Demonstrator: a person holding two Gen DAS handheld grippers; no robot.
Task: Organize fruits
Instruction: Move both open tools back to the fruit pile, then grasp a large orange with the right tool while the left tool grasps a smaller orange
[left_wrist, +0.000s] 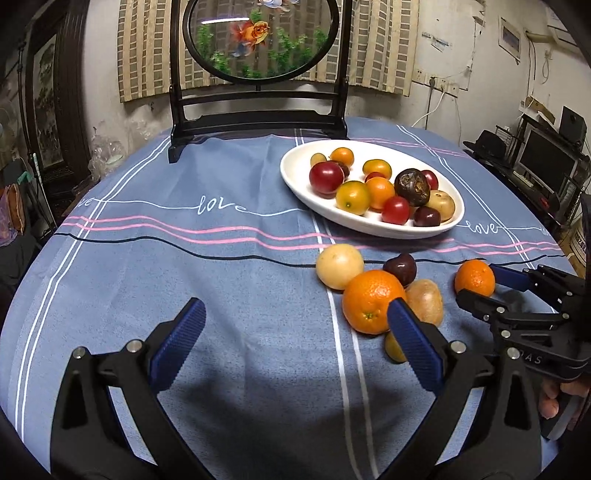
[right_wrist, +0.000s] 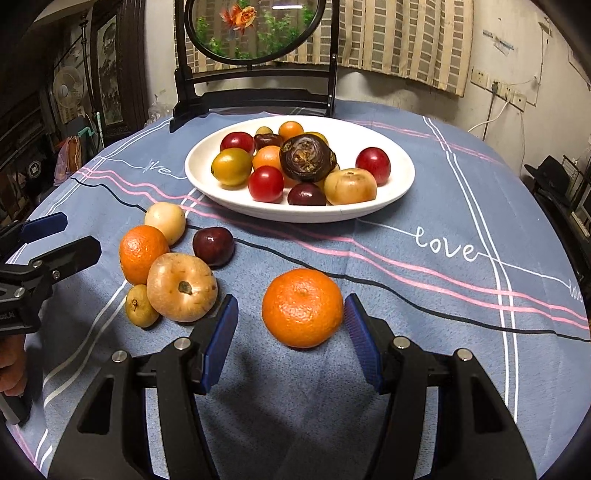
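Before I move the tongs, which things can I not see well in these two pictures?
- Small yellow-green fruit: left wrist view, half hidden by the left tongs' blue finger.
- Dark date-like fruit on the white plate: right wrist view, mostly covered by neighbouring fruit.
- Round goldfish screen: both views, top cut by the frame edge.
- Right tongs: contact with the lone orange unclear.

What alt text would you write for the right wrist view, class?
The right gripper sits open around a lone orange on a blue cloth, jaws not yet touching it. Five more fruits cluster to the left, near the left gripper; behind stands a white dish of fruit.
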